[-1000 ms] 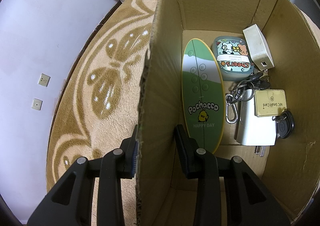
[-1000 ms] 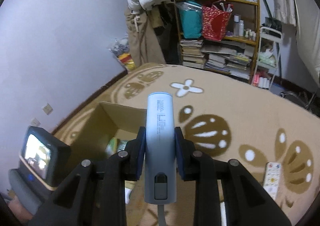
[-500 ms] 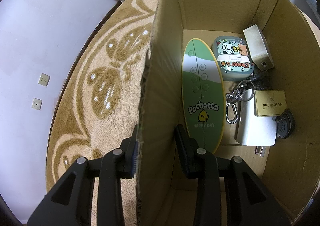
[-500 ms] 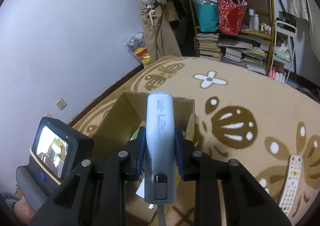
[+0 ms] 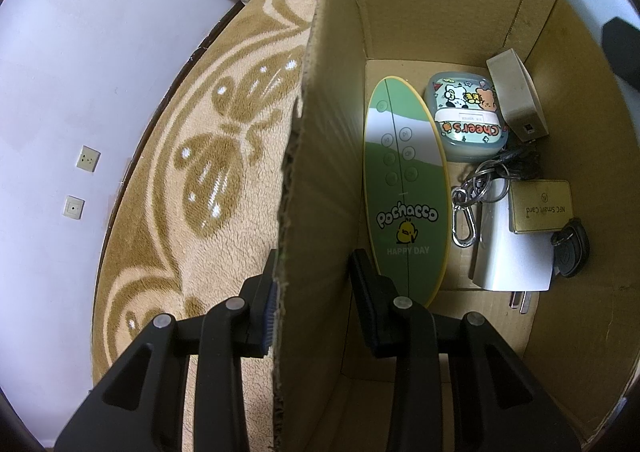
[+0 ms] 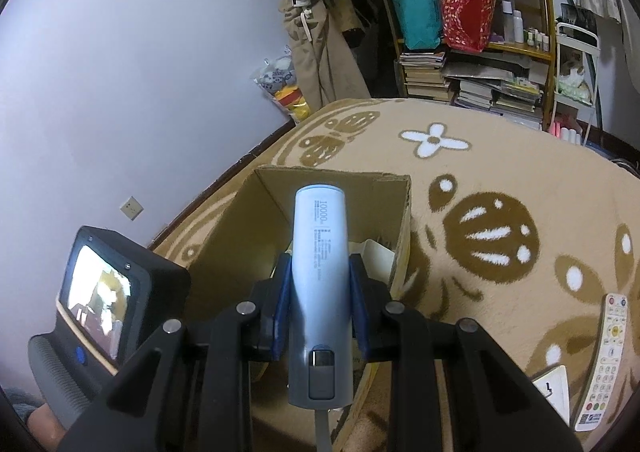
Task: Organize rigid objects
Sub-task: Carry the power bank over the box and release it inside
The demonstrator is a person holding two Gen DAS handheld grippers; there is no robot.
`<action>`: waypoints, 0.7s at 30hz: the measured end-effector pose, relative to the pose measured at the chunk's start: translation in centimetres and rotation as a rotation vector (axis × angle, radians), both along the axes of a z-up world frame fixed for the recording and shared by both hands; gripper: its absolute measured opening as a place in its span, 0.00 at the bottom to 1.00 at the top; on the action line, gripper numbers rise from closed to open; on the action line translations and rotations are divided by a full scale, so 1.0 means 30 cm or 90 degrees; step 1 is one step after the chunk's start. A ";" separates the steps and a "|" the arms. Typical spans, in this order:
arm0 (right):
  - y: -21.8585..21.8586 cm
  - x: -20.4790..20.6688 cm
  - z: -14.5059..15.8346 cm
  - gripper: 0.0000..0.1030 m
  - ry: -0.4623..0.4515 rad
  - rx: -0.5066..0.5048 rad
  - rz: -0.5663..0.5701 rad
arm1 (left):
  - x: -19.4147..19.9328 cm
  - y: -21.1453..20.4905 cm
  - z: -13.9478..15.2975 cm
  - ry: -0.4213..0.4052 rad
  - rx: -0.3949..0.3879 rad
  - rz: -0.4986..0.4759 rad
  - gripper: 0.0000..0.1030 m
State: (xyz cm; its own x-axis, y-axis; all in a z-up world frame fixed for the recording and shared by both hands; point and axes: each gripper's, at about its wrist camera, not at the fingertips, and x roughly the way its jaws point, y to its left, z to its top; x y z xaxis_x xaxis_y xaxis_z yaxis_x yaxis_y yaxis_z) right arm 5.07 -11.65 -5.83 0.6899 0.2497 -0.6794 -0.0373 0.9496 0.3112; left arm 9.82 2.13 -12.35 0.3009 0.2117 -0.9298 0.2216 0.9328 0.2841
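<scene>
Right wrist view: the right gripper point(image 6: 318, 302) pinches a power bank point(image 6: 319, 280), held above the open box point(image 6: 402, 236). Left gripper point(image 5: 310, 292) straddles the box's near-left wall, fingers spread either side; whether they press it I cannot tell. The step looks like dropping the bank in; next it needs lowering into free floor. Inside the box: an oval remote point(image 5: 404, 188), a cartoon case point(image 5: 466, 120), a charger point(image 5: 516, 100), keys point(image 5: 472, 200), a card point(image 5: 541, 206).
</scene>
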 end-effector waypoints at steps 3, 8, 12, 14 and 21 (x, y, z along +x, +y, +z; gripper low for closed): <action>0.010 0.005 -0.020 0.28 0.011 -0.005 0.004 | 0.001 0.002 0.000 0.000 0.000 0.000 0.32; 0.015 -0.002 -0.002 0.28 -0.011 -0.021 0.004 | 0.002 0.005 0.000 0.000 -0.001 0.000 0.32; 0.002 0.000 0.009 0.28 -0.012 -0.027 -0.005 | 0.000 0.002 -0.010 0.001 0.006 -0.003 0.33; -0.007 0.002 0.005 0.28 -0.008 -0.022 -0.010 | 0.002 0.009 -0.014 0.003 0.002 0.002 0.33; -0.021 0.001 0.019 0.28 -0.016 -0.018 -0.009 | 0.003 0.005 -0.018 0.002 0.007 0.001 0.35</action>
